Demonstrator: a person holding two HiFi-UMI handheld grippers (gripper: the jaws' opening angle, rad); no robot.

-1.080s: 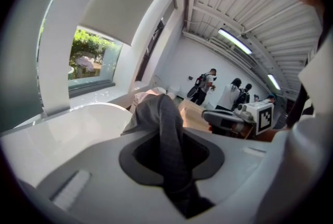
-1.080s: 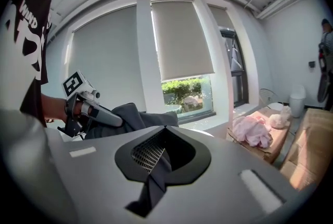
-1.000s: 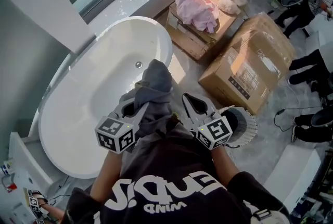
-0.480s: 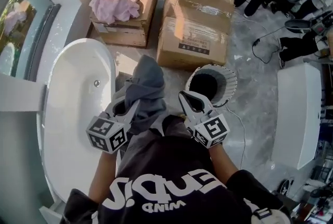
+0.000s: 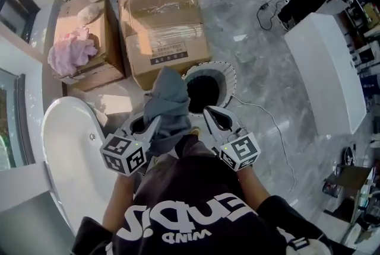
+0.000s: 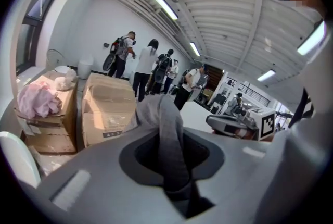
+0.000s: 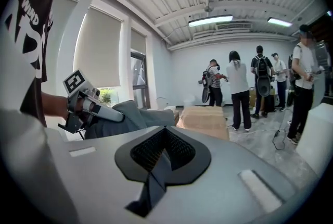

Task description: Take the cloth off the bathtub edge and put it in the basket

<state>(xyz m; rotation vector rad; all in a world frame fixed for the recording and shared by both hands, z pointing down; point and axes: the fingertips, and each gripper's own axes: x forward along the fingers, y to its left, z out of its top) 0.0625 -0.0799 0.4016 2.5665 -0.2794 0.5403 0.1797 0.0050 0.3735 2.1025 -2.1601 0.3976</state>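
The left gripper [image 5: 147,124] is clamped on the grey cloth [image 5: 169,99], which is pinched between its jaws. The cloth's long axis runs straight ahead from the jaws, away from the person. Its bunched free end lies beyond the tips, and a shorter fold hangs back toward the person's shirt. In the left gripper view the cloth rises out of the jaws as a narrow band.

Just right of this gripper, the right gripper [image 5: 212,116] has its jaws together with nothing between them.

The basket [image 5: 229,79] is ahead of both grippers with its dark mouth facing up. In the head view the cloth's far end covers the basket's left rim.

Beyond the basket, a large cardboard box [image 5: 159,10] stands close against its far rim. To the left of the left gripper curves the white bathtub [image 5: 62,147], its edge near that gripper.

To the right of the right gripper the marble floor [image 5: 261,52] is open, crossed by a thin white cable [image 5: 270,124]. A long white block [image 5: 326,70] stands well apart on that side.
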